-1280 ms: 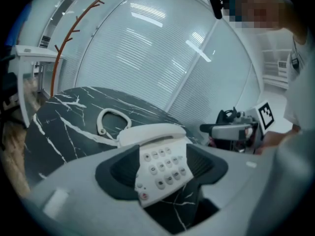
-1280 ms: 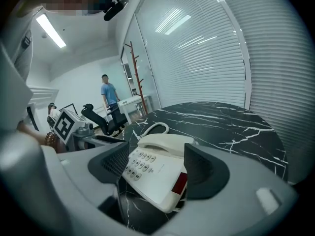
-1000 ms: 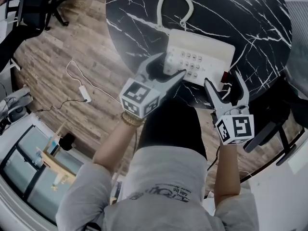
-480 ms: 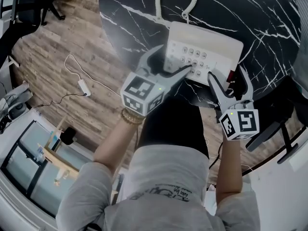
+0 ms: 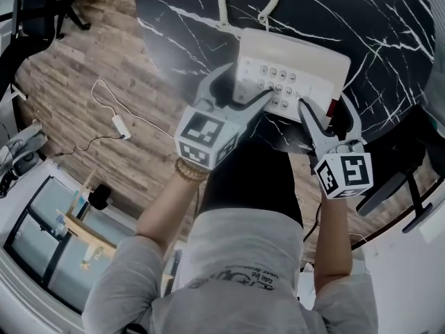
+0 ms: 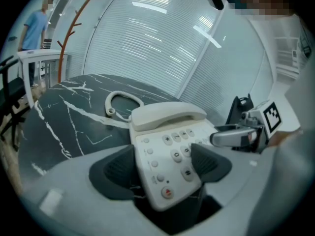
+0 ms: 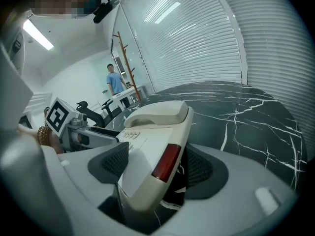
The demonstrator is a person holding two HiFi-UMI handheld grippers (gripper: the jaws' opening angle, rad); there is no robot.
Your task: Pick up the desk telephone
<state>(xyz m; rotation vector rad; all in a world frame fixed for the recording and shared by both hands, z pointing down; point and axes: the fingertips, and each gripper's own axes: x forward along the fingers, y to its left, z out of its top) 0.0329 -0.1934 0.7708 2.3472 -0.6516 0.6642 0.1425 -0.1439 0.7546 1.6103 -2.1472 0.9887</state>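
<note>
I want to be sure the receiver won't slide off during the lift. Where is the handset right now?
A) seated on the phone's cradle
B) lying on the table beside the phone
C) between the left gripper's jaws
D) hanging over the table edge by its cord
A: the handset lies seated across the far end of the desk telephone, above the keypad, as both gripper views show.

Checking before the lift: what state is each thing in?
Desk telephone: resting on the table, not lifted.
Handset: seated in its cradle.
Cord: loosely looped on the table.
Left gripper: fingers apart, just closing, phone's near corner between them.
Right gripper: fingers apart, just closing, phone's red-striped corner between them.
</note>
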